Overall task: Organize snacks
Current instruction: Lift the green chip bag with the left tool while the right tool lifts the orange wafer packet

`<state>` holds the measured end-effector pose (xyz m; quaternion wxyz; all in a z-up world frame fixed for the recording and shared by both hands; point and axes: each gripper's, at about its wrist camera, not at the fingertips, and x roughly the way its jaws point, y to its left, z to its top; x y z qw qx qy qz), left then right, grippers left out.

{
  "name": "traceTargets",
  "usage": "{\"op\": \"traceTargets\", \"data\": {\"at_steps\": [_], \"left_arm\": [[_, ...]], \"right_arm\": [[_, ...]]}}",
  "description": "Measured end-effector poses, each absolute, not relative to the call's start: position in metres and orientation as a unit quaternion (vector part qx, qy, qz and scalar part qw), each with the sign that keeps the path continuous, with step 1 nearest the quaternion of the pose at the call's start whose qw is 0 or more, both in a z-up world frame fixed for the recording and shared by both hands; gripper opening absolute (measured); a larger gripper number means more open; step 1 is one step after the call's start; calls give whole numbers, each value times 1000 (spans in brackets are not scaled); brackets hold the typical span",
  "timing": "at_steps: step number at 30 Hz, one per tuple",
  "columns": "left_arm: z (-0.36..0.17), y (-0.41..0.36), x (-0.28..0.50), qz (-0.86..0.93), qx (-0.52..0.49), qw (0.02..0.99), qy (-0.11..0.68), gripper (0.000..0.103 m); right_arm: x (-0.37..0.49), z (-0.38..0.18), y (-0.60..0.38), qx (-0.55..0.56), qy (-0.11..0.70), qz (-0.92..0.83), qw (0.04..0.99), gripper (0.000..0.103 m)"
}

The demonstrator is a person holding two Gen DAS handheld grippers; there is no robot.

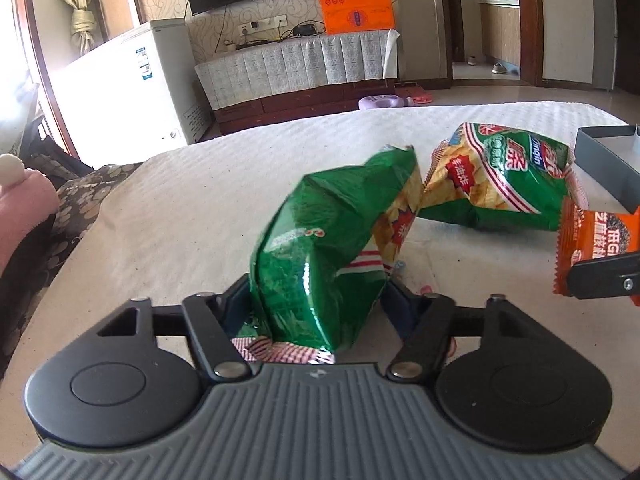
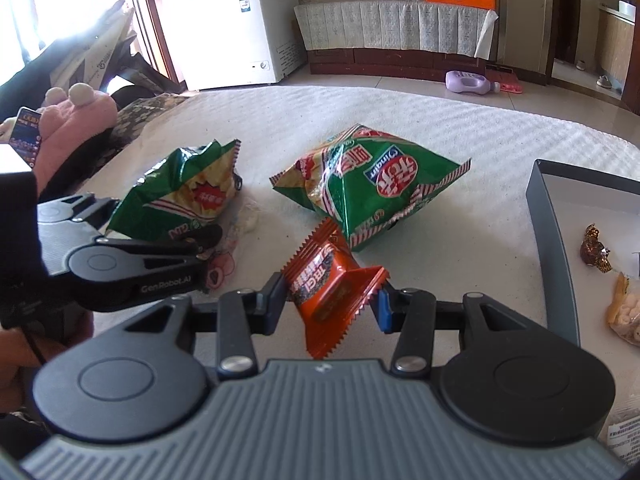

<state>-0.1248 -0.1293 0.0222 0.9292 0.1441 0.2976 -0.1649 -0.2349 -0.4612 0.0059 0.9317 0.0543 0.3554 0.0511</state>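
My left gripper [image 1: 316, 300] is shut on a green chip bag [image 1: 324, 248], held just above the white tablecloth; it also shows in the right wrist view [image 2: 180, 196] with the left gripper [image 2: 200, 248] clamped on it. My right gripper [image 2: 332, 300] is shut on an orange snack packet [image 2: 332, 284], also seen in the left wrist view [image 1: 596, 236]. A second green chip bag [image 2: 372, 184] lies flat on the table ahead, also in the left wrist view [image 1: 504, 180]. A grey tray [image 2: 548, 216] stands at the right.
The tray holds a brown wrapped candy [image 2: 594, 248] and a small bag of pale snacks [image 2: 626, 312]. A small pink-printed packet [image 2: 220, 268] lies under the left gripper. A pink plush [image 2: 76, 116] sits at the table's left edge.
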Motion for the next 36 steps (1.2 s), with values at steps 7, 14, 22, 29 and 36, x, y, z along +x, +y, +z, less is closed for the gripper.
{"op": "traceTargets", "data": {"at_steps": [7, 14, 22, 29, 36], "left_arm": [[32, -125, -125, -165, 117, 933, 297, 62], [45, -135, -139, -175, 113, 937, 281, 62], [58, -149, -154, -186, 112, 938, 271, 62], [66, -160, -162, -195, 109, 938, 266, 62], [75, -170, -173, -206, 103, 938, 260, 62]], "right_arm": [[-246, 18, -463, 50, 341, 61, 937, 48], [-256, 27, -468, 52, 328, 67, 941, 48], [-267, 35, -474, 56, 316, 70, 945, 48], [-277, 39, -481, 57, 310, 69, 947, 48], [-286, 42, -487, 58, 305, 66, 948, 48]]}}
